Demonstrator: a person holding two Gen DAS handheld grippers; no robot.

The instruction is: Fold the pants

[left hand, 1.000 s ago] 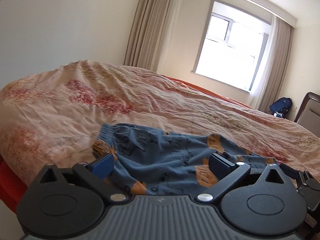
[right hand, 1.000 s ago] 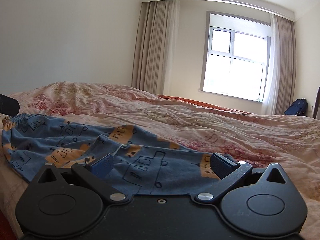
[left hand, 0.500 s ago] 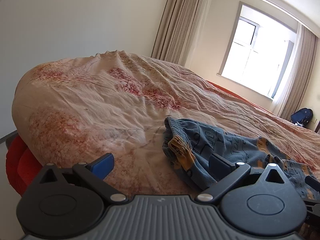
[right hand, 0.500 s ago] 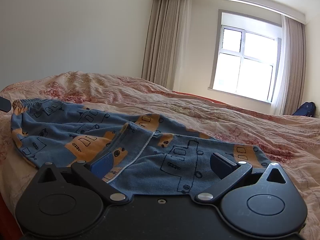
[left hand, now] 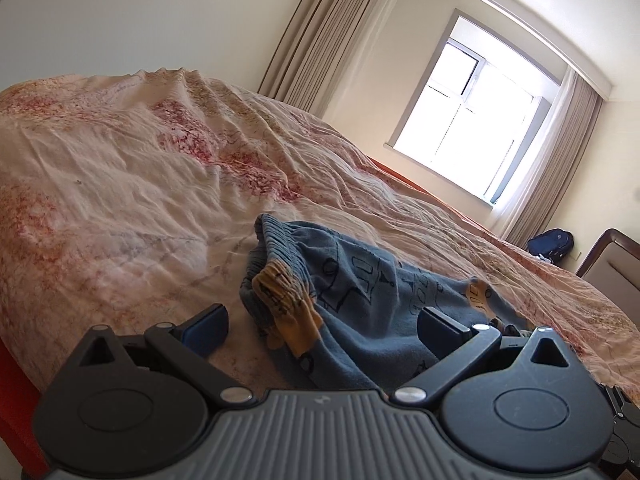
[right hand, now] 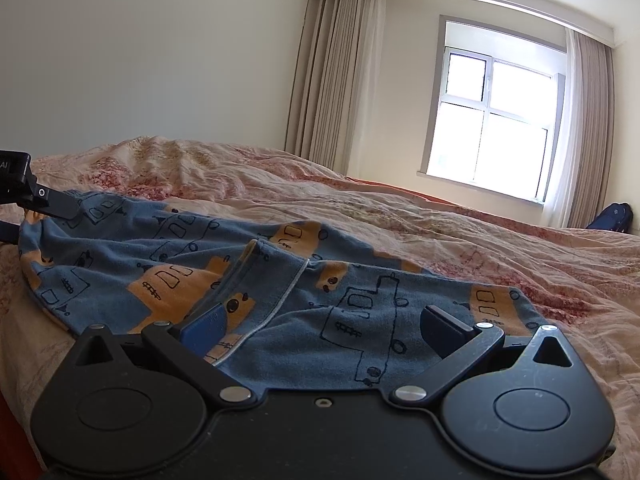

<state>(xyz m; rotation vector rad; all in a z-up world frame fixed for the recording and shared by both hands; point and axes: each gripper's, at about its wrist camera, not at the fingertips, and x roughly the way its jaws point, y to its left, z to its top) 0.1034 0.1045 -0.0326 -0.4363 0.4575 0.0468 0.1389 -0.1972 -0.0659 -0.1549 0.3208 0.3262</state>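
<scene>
While both grippers hover low over the bed with the wrinkled pink floral cover (left hand: 132, 184), nothing is gripped yet. The small blue cotton pants printed with orange vehicles (right hand: 168, 264) lie spread and rumpled near the bed's front edge, ribbed waistband (left hand: 280, 240) bunched up toward the left gripper (left hand: 322, 326). That gripper's fingers stand wide, one blue pad (left hand: 205, 326) over bare cover, the other over cloth. The right gripper (right hand: 322, 326) is down by the legs, its fingers wide too, hanging above the fabric without pinching it. One leg seems lapped loosely over the other, but no clean fold shows. By my reading the job has barely begun: flattening, halving lengthwise and folding across all remain.
</scene>
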